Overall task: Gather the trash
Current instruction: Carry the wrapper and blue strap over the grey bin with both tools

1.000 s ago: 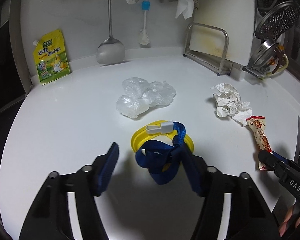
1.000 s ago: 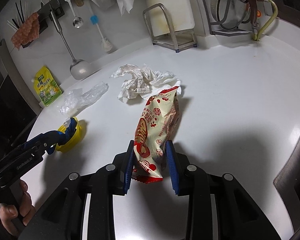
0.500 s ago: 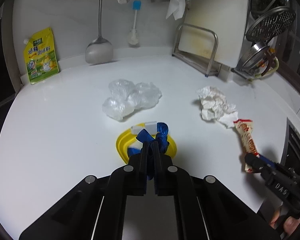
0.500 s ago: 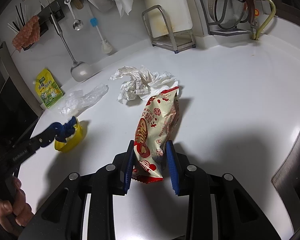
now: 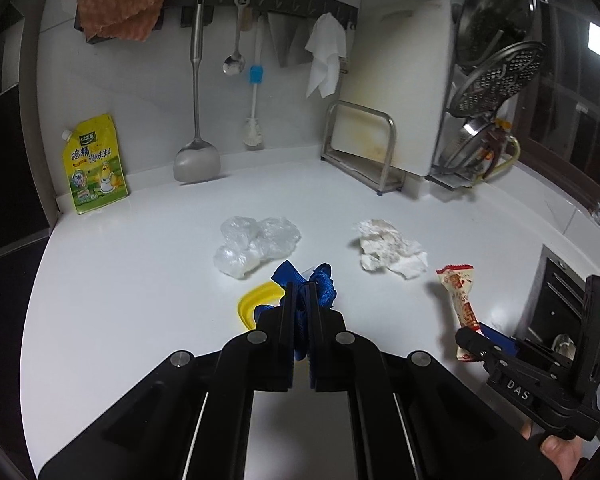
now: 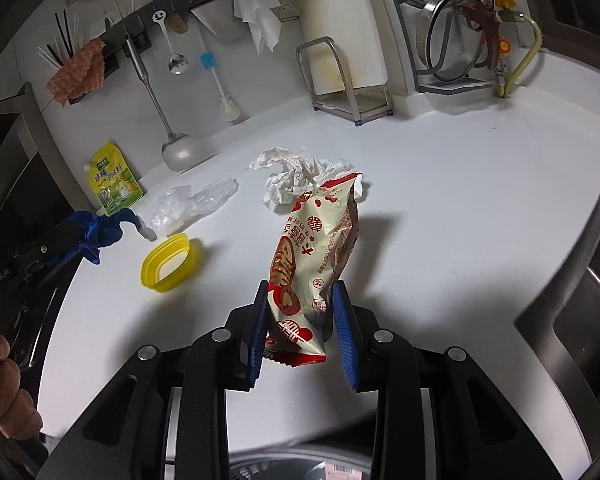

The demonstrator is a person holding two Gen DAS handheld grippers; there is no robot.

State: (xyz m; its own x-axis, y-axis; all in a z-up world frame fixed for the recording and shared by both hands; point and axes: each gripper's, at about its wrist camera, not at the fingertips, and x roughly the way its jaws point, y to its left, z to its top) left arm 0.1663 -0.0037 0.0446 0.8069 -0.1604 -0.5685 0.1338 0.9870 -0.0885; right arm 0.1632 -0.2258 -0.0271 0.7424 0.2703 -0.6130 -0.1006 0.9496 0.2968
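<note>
Left claw (image 5: 301, 300), open a second ago, now clamped on blue strap (image 6: 100, 232) and lifted above the yellow ring (image 6: 170, 258), right claw (image 6: 300, 320) still gripping wrapper (image 6: 316, 256) raised off bench (image 6: 460, 208); film (image 5: 256, 244) and paper (image 5: 392, 250) remain mid-bench.

**Two wrist views over one counter**

We look forward along each gripper's fingers, down onto the white countertop (image 5: 140, 264) toward the back wall — the left view from the counter's left, the right from nearer its front-right. Both share the crumpled paper (image 5: 388, 250) (image 6: 296, 176) and yellow ring (image 5: 256, 300) (image 6: 172, 258).
</note>
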